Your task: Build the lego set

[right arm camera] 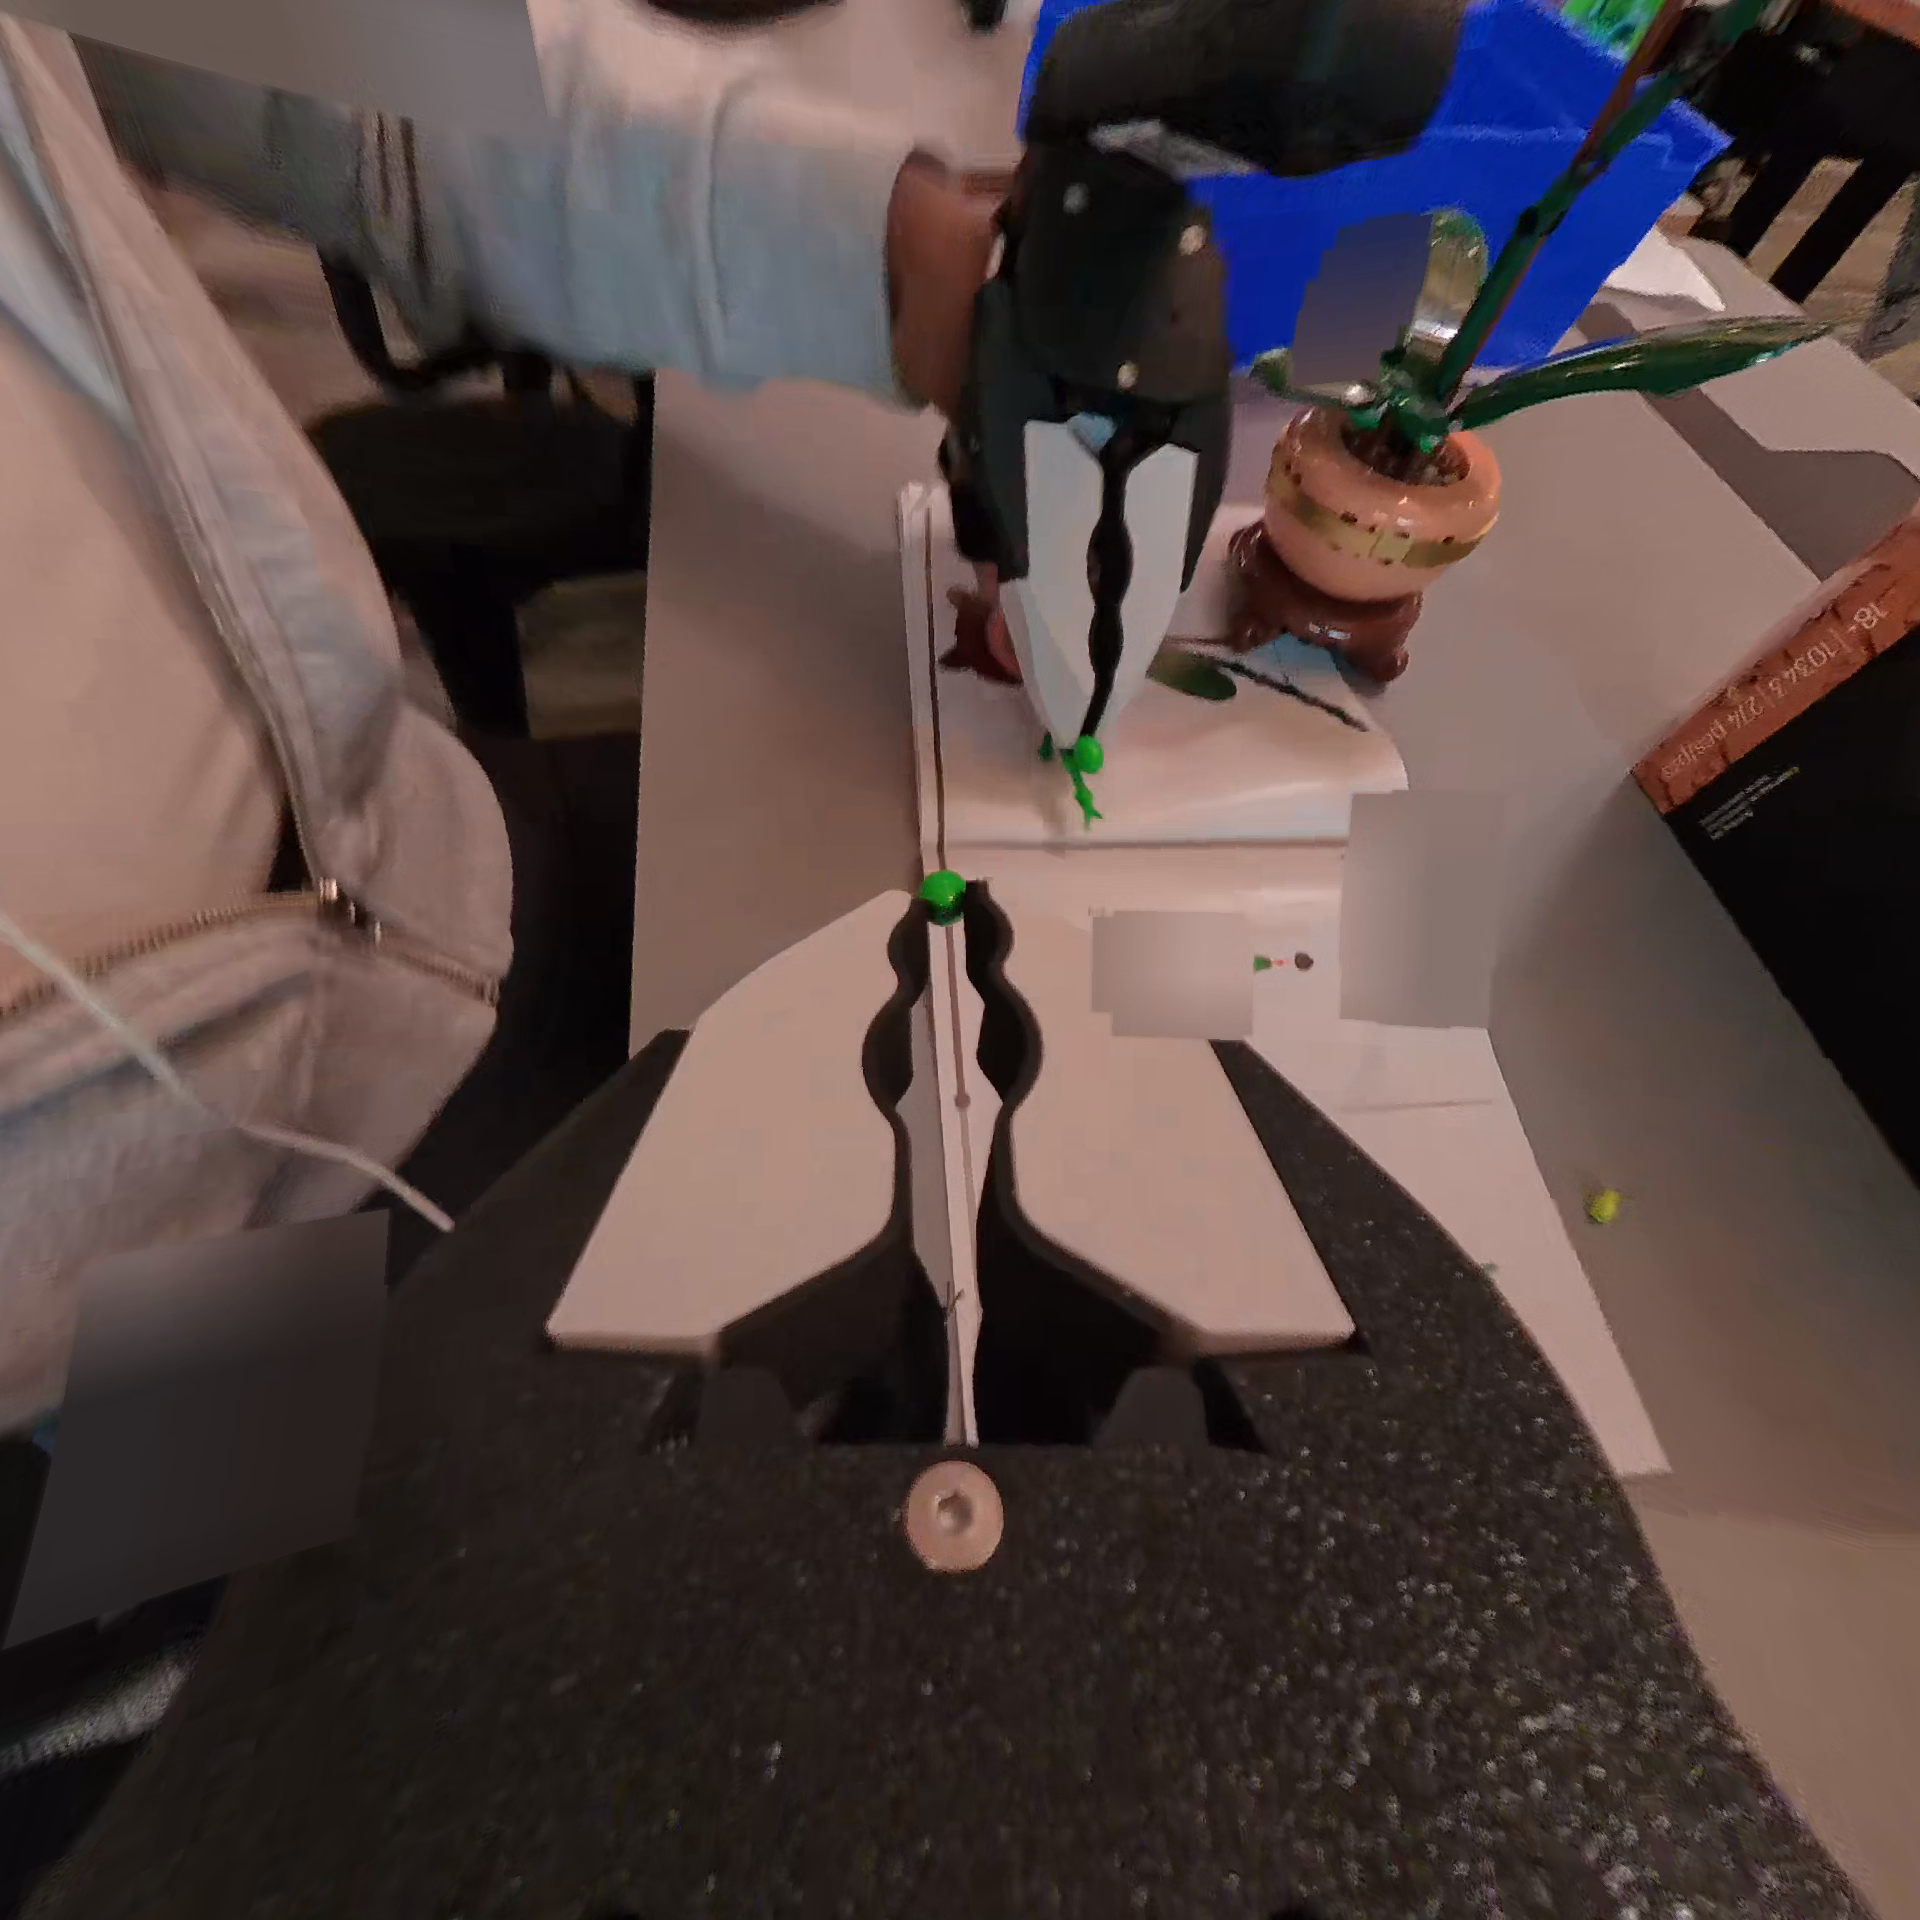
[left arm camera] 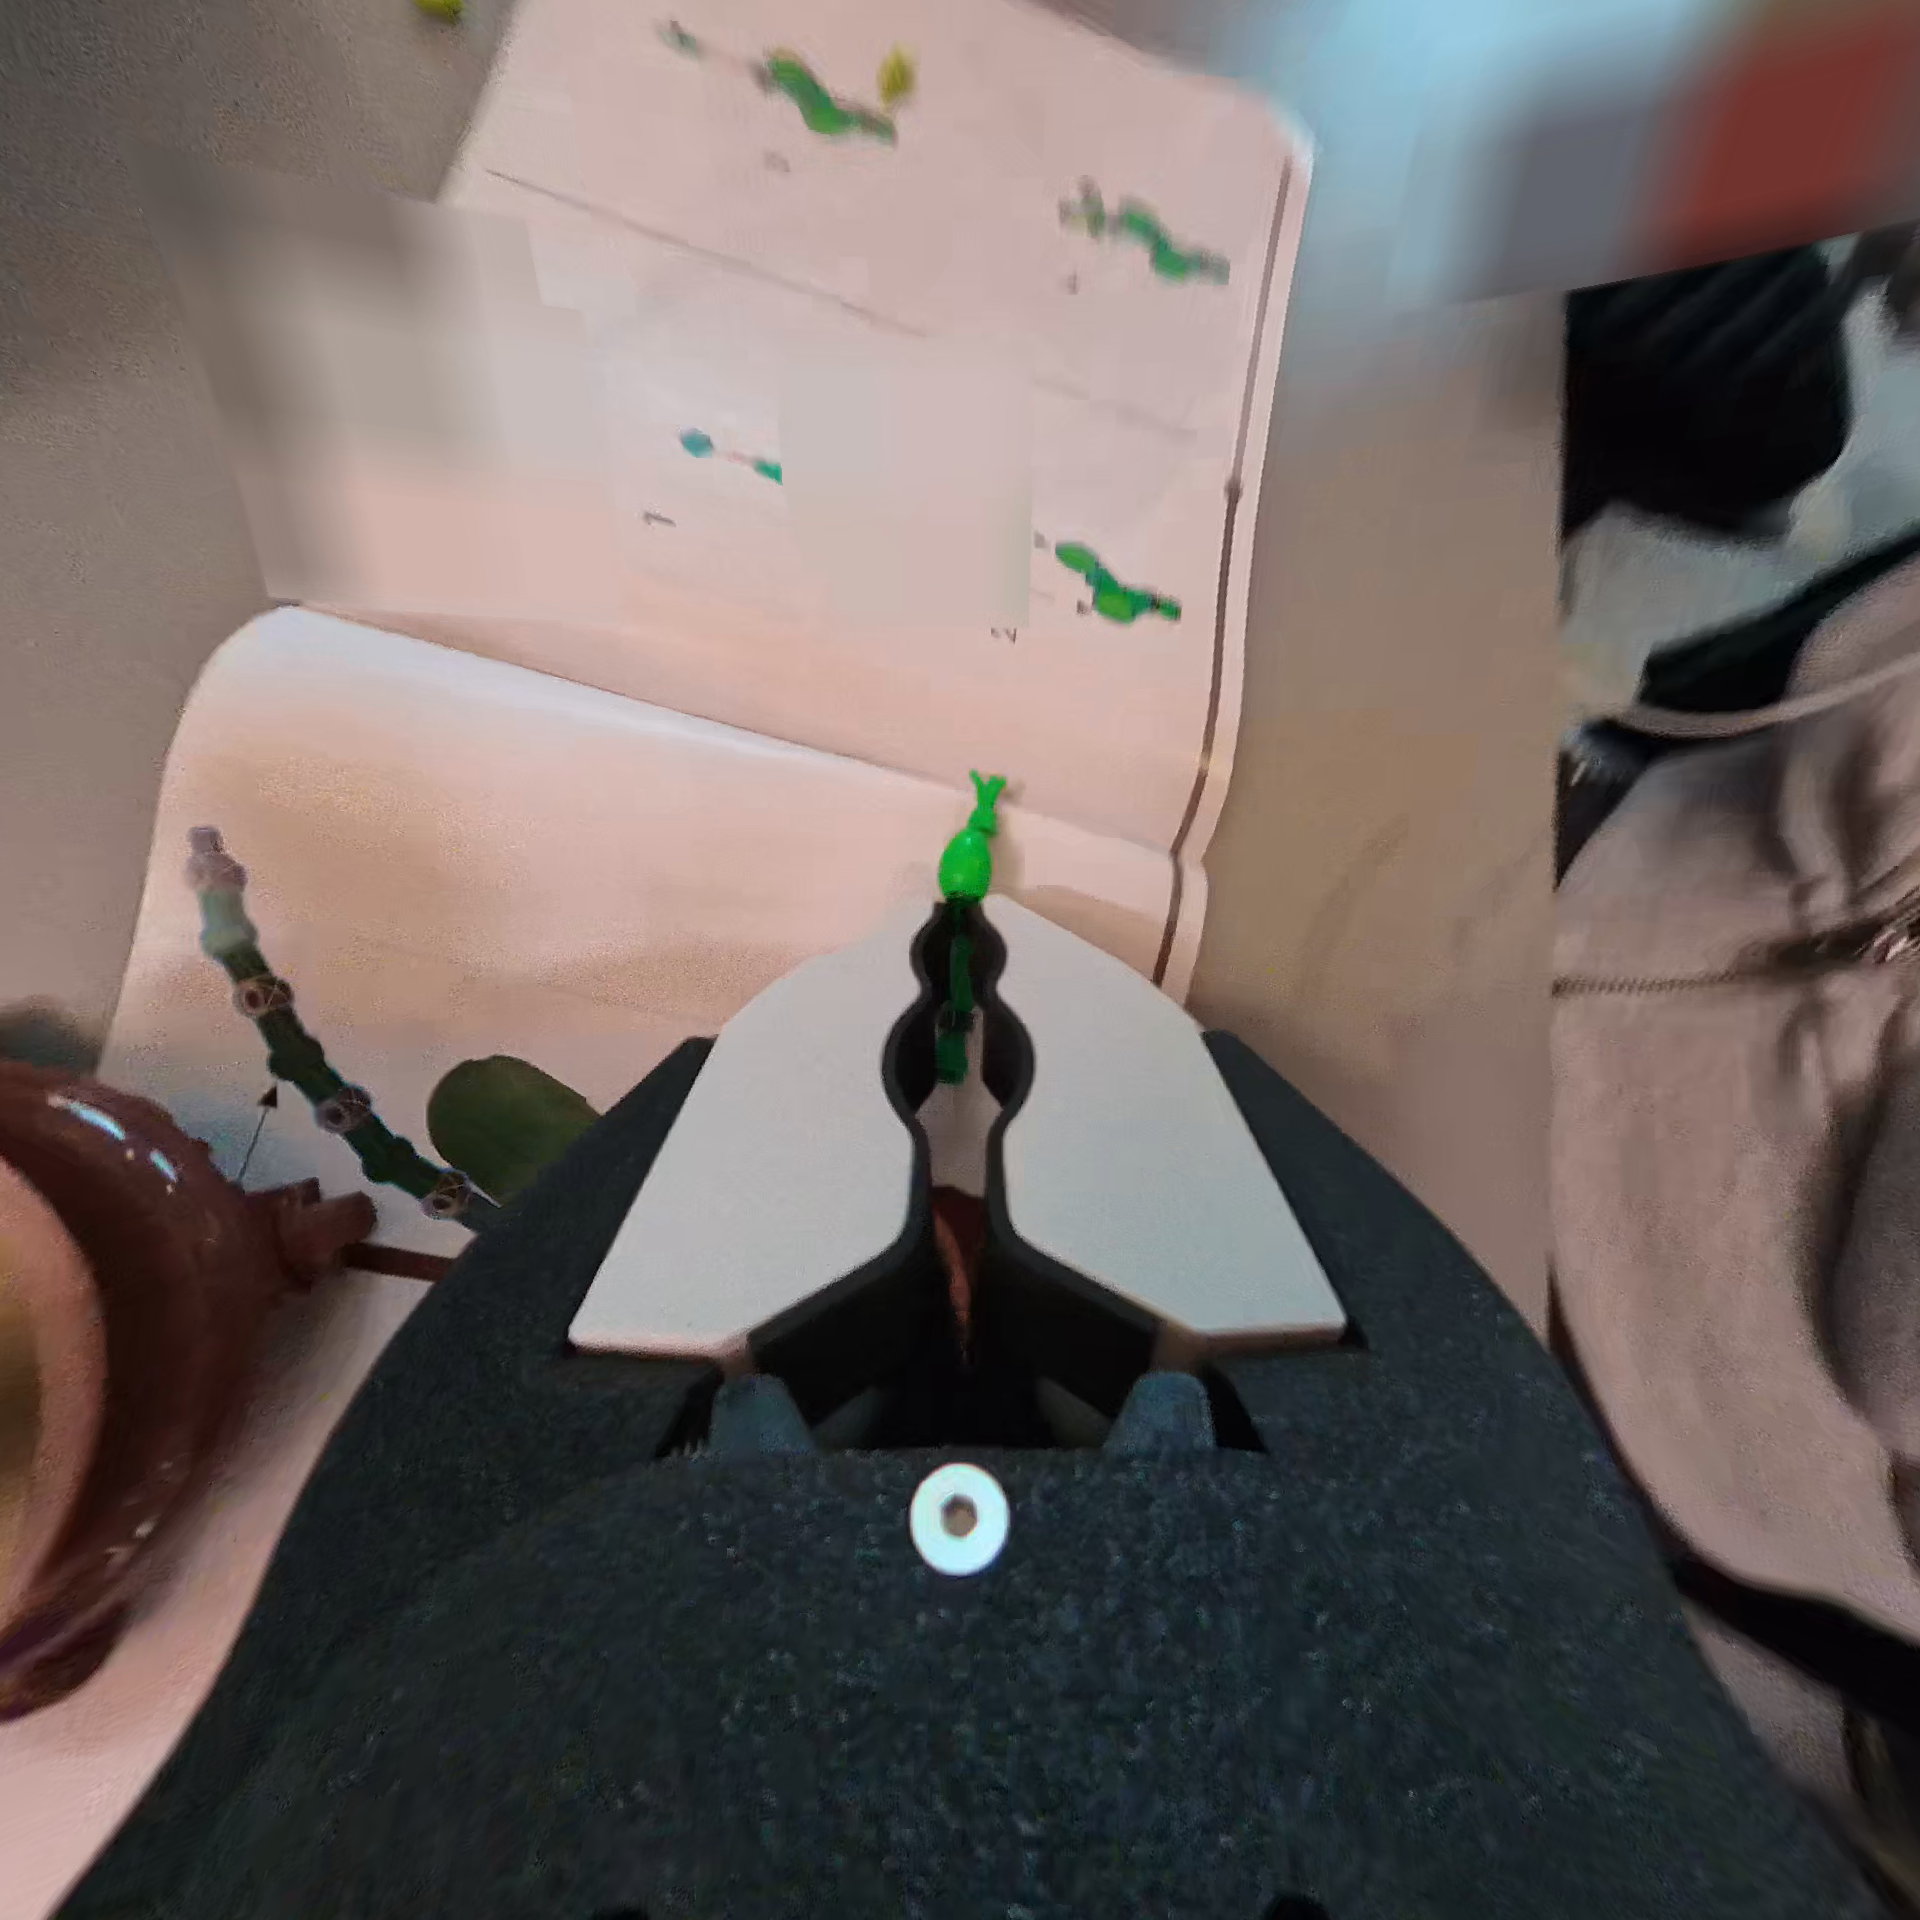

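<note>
My left gripper (left arm camera: 961, 914) is shut on a thin green stem piece (left arm camera: 968, 857) whose bud and forked end stick out past the fingertips, above the open instruction booklet (left arm camera: 727, 416). In the right wrist view the left gripper (right arm camera: 1086, 732) points down at the booklet (right arm camera: 1195, 790) with the green stem piece (right arm camera: 1081, 769) hanging from it. My right gripper (right arm camera: 943, 902) is shut on a small round green piece (right arm camera: 942, 894) at its fingertips, held a little in front of the left gripper. The built flower pot with plant (right arm camera: 1382, 509) stands behind.
The brown pot base (left arm camera: 135, 1299) is at the left edge. A dark box (right arm camera: 1808, 821) stands at the right, a blue box (right arm camera: 1507, 177) behind. A small yellow-green piece (right arm camera: 1603, 1205) lies on the table. The person's grey jacket (right arm camera: 208, 779) fills the left. There is about 15 cm between the tips of the two grippers. Measured from the fingertips, the built flower pot with plant (right arm camera: 1382, 509) is 12 cm or so from the left gripper and 25 cm from the right.
</note>
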{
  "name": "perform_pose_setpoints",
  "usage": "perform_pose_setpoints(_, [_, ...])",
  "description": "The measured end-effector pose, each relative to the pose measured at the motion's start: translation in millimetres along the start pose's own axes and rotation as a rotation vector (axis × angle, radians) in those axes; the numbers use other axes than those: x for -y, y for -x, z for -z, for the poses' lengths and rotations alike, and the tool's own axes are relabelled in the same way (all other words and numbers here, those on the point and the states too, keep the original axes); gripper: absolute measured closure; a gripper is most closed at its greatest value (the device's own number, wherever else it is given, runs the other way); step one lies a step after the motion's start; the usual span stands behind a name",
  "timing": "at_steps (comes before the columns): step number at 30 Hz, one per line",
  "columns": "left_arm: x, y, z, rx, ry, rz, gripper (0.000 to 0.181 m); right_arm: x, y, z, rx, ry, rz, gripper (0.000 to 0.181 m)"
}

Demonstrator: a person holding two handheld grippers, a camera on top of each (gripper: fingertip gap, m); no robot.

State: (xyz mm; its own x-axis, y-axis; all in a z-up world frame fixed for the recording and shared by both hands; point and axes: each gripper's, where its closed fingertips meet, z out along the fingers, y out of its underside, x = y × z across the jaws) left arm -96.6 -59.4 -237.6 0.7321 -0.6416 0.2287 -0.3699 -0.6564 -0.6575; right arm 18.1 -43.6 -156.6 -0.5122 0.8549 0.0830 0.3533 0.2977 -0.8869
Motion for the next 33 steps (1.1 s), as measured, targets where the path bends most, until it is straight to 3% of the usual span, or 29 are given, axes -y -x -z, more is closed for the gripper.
perform_pose_setpoints(6, [28.2, 16.4, 28.9, 0.106, -0.447, 0.256, 0.180, 7.4, -12.2, -31.3, 0.045, -0.172, -0.237, 0.175])
perform_pose_setpoints(11, [75.9, 1.7, 96.1, -0.011, -1.119, 0.365, 0.180, 45.9, -27.2, -44.9, 0.111, -0.393, -0.376, 0.175])
perform_pose_setpoints(13, [77.0, -5.7, 103.6, -0.016, -1.243, 0.343, 0.180, 62.1, -30.8, -45.4, 0.163, -0.456, -0.394, 0.175])
perform_pose_setpoints(22, [64.6, -22.0, 73.0, -0.035, -1.128, 0.237, 0.180, 46.8, -37.4, -74.3, 0.224, -0.296, -0.418, 0.175])
perform_pose_setpoints(33, [66.8, -37.3, 62.1, -0.054, -1.040, 0.135, 0.180, 38.6, -29.9, -77.8, 0.263, -0.041, -0.337, 0.175])
